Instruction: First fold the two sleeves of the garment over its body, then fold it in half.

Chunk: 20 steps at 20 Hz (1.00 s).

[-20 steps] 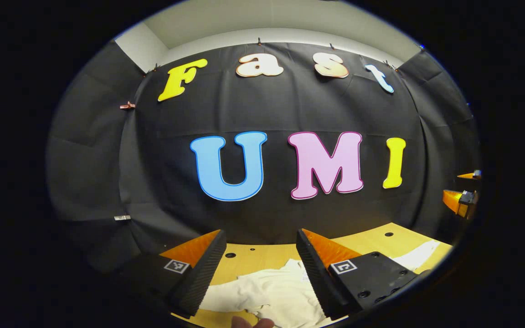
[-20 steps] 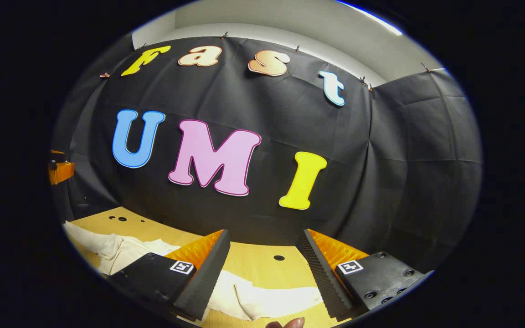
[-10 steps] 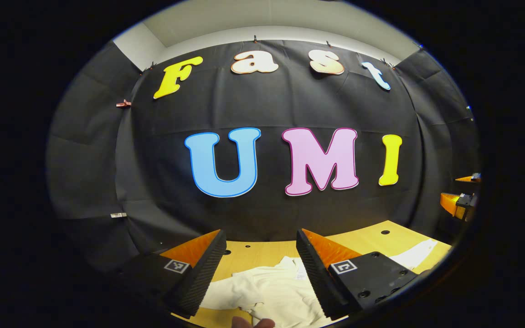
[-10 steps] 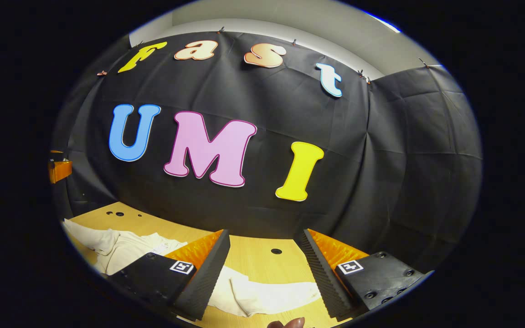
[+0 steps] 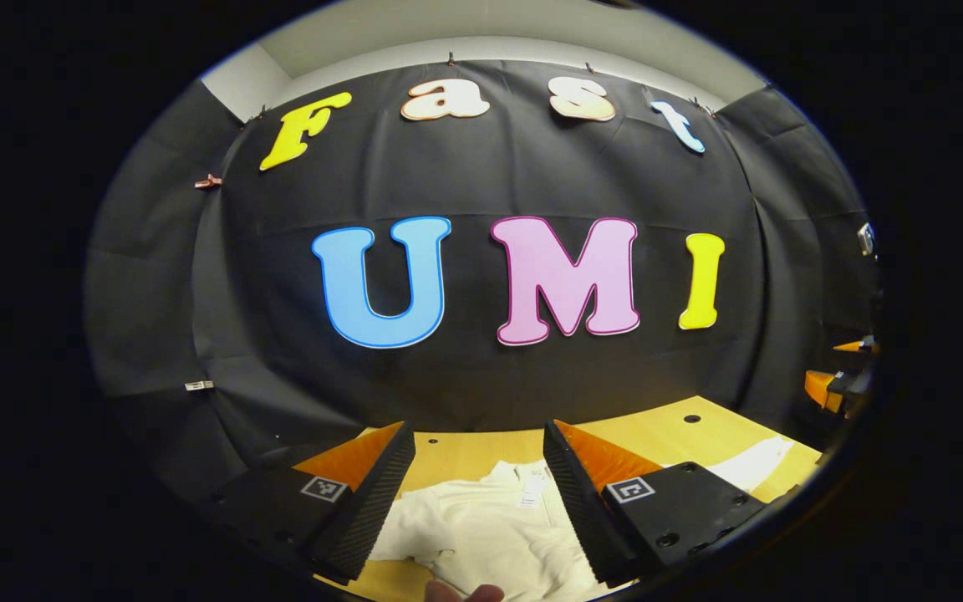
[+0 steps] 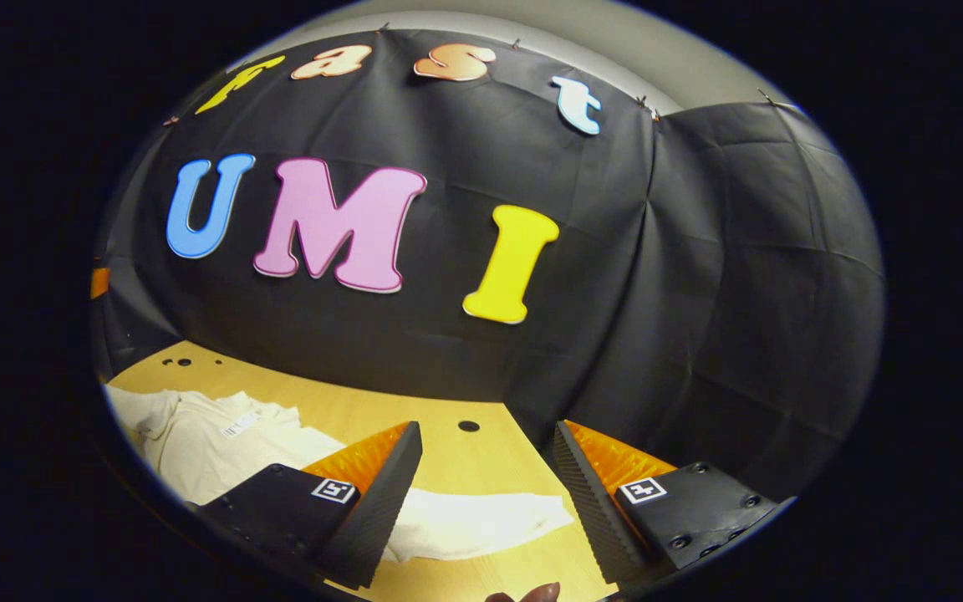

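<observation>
Left gripper [image 5: 479, 468] hovers with jaws spread wide above the white garment [image 5: 490, 535] — its body spread on the wooden table [image 5: 665, 431]. Right gripper [image 6: 487, 468], likewise agape, hangs over a sleeve [image 6: 481, 522] stretched flat — gripping nothing.

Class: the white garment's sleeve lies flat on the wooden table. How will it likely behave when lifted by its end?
The sleeve looks thin and creased, so it will probably droop limply. It likely weighs little and may drag the shirt body.
</observation>
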Motion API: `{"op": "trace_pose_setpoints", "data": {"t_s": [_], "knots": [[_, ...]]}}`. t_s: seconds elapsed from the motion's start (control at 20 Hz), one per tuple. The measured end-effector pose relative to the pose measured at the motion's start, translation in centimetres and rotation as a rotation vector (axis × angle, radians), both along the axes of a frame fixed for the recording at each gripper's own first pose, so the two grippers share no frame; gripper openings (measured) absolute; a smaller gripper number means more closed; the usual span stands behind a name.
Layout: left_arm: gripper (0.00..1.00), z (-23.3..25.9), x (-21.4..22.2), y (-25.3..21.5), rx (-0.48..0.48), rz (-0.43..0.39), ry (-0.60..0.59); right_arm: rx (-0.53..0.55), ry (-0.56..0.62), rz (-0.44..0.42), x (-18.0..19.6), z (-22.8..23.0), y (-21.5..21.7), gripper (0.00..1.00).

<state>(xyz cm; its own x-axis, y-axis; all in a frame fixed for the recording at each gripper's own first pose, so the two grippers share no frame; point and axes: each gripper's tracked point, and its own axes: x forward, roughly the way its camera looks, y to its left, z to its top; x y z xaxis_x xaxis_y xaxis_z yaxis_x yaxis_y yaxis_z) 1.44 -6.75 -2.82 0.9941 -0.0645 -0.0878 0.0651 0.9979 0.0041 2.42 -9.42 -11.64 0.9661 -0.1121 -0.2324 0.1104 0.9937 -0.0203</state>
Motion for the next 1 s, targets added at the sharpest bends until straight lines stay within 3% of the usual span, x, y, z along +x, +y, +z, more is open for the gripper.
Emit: {"op": "trace_pose_setpoints", "data": {"t_s": [0.2, 0.55, 1.0], "knots": [[0.96, -0.8, 0.8, -1.9, 0.021, -0.009, 0.03, 0.011, 0.139, -0.051, 1.2, -7.2, -4.1, 1.0], [0.98, -2.8, 1.8, -4.7, 0.071, -0.008, 0.105, 0.138, 0.393, -0.152, 3.0, -20.7, -9.3, 0.98], [0.98, -5.5, 1.6, -5.9, 0.105, 0.052, 0.211, 0.268, 0.584, -0.196, 5.6, -30.6, -11.7, 0.98]]}}
